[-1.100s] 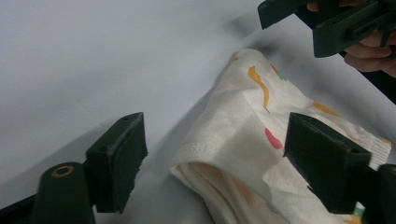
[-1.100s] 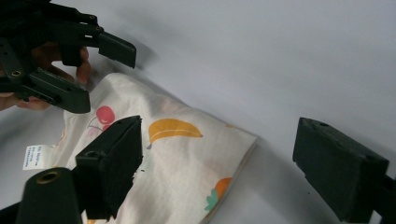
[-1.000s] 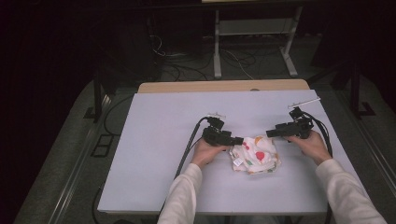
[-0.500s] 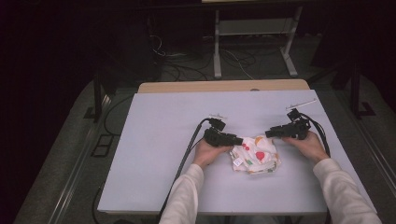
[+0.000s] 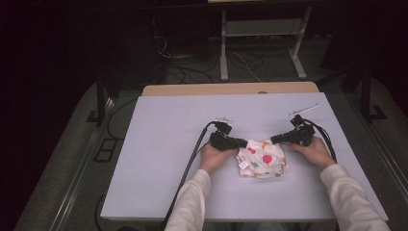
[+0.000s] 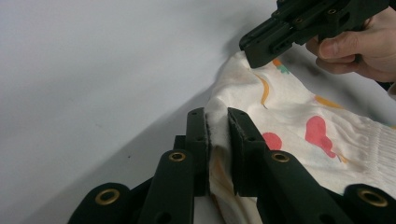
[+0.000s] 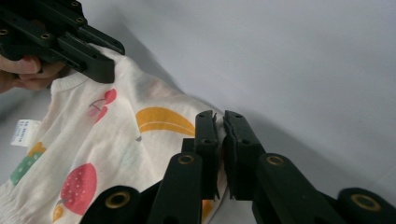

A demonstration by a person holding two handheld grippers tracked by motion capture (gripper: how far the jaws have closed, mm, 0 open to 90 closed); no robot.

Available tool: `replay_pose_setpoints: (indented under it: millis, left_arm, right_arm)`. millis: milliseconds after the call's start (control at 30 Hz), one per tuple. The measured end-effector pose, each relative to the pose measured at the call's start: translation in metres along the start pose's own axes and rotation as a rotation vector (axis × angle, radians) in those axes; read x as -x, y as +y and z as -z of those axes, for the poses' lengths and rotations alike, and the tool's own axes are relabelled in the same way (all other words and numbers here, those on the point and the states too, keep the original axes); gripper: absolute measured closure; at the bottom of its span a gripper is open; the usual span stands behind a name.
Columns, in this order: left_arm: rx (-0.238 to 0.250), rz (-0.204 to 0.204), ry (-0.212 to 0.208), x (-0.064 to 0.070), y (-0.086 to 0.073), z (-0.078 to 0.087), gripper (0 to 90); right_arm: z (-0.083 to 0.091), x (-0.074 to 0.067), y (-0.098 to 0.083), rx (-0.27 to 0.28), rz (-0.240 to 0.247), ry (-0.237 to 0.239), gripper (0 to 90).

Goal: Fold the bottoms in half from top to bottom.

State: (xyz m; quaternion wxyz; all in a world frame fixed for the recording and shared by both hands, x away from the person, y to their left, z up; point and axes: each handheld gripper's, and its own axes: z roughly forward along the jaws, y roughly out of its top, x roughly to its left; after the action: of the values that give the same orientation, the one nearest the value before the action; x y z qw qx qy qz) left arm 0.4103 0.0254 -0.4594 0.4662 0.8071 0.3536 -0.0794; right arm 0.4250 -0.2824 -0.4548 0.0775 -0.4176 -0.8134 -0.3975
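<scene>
The pale grey desk spans the high view, its wooden far edge at twelve o'clock; on it, toward four o'clock from its middle, lies a small white garment printed with fruit, crumpled and partly folded, a white label showing at one edge. The person's two forearms in white sleeves come in from six o'clock, one on each side of the garment. The left tool meets the garment at its ten o'clock corner; its jaws have just been closing, and in the left gripper view they are clamped on a raised fold of the cloth. The right tool meets the garment at its one o'clock corner; its jaws have also just been closing, and in the right gripper view they pinch the cloth's edge, almost together. A black cable trails from the left tool toward seven o'clock, off the desk.
</scene>
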Motion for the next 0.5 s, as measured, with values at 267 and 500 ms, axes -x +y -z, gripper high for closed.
replay_pose_setpoints:
  millis: [267, 500]
  left_arm:
    - [0.007, 0.029, 0.004, -0.0057, 0.0029, 0.0025, 80.0]
    - [0.017, 0.065, -0.006, -0.0103, 0.0039, 0.0086, 80.7]
  right_arm:
    - [-0.0015, 0.0033, 0.0012, 0.017, -0.050, 0.008, 86.1]
    - [0.0016, 0.0063, 0.0000, 0.032, -0.085, 0.018, 86.9]
